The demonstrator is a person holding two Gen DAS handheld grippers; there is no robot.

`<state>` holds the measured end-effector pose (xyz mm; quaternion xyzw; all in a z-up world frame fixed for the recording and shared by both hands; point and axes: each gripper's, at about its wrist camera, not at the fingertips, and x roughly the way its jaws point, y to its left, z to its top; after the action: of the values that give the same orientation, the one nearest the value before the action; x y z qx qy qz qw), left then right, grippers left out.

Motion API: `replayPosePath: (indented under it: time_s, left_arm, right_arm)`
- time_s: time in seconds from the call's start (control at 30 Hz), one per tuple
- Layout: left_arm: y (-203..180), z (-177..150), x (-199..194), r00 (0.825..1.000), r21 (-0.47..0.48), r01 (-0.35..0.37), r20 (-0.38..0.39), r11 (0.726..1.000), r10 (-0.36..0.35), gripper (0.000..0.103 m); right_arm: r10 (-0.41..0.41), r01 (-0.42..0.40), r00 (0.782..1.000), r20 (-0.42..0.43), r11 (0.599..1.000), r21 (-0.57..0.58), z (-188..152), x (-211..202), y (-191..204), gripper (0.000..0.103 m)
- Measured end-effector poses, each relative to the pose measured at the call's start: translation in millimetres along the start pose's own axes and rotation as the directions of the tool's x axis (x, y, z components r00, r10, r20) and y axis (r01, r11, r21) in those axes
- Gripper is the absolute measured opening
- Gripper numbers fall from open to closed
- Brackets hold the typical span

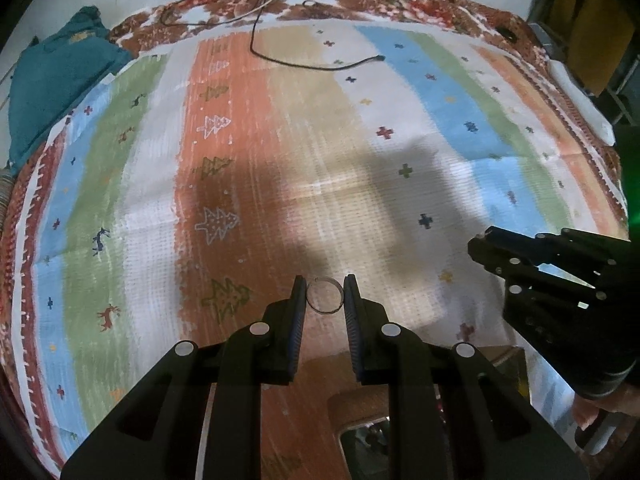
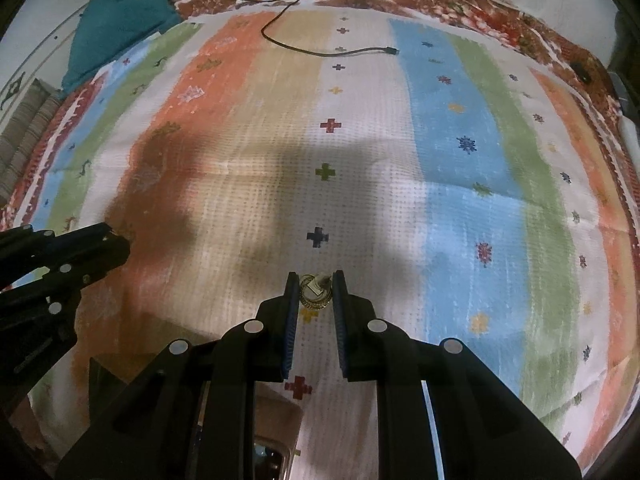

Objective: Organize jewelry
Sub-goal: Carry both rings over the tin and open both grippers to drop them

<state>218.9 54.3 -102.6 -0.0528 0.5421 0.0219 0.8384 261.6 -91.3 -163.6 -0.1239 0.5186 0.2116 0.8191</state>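
Note:
In the left wrist view my left gripper (image 1: 325, 286) is shut on a plain silver ring (image 1: 325, 295), held by its sides above the striped cloth. In the right wrist view my right gripper (image 2: 316, 282) is shut on an ornate gold ring with a pale stone (image 2: 316, 292), also held above the cloth. The right gripper also shows in the left wrist view (image 1: 480, 246) at the right. The left gripper shows in the right wrist view (image 2: 116, 240) at the left. A brown jewelry box (image 1: 368, 412) lies below the left gripper, partly hidden; it also shows in the right wrist view (image 2: 276, 428).
The striped patterned cloth (image 1: 280, 140) covers a bed. A black cable (image 1: 320, 65) lies at the far middle of it. A teal cloth (image 1: 52, 80) is bunched at the far left. A white object (image 1: 580, 100) lies along the far right edge.

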Motion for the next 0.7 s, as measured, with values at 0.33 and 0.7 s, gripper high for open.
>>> replayPosePath:
  time_s: [0.33,0.7]
  left_arm:
    - [-9,-9,-24,0.999,0.002,0.028,0.040,1.000,-0.028,0.018]
    - [-12,-22,-40,0.997,-0.003,0.036,0.065,0.999,-0.036,0.018]
  right_arm:
    - [0.008,-0.008,0.999,0.033,1.000,0.003,-10,-19,2,0.018]
    - [0.012,-0.010,0.998,0.069,1.000,-0.026,-21,-37,12,0.018]
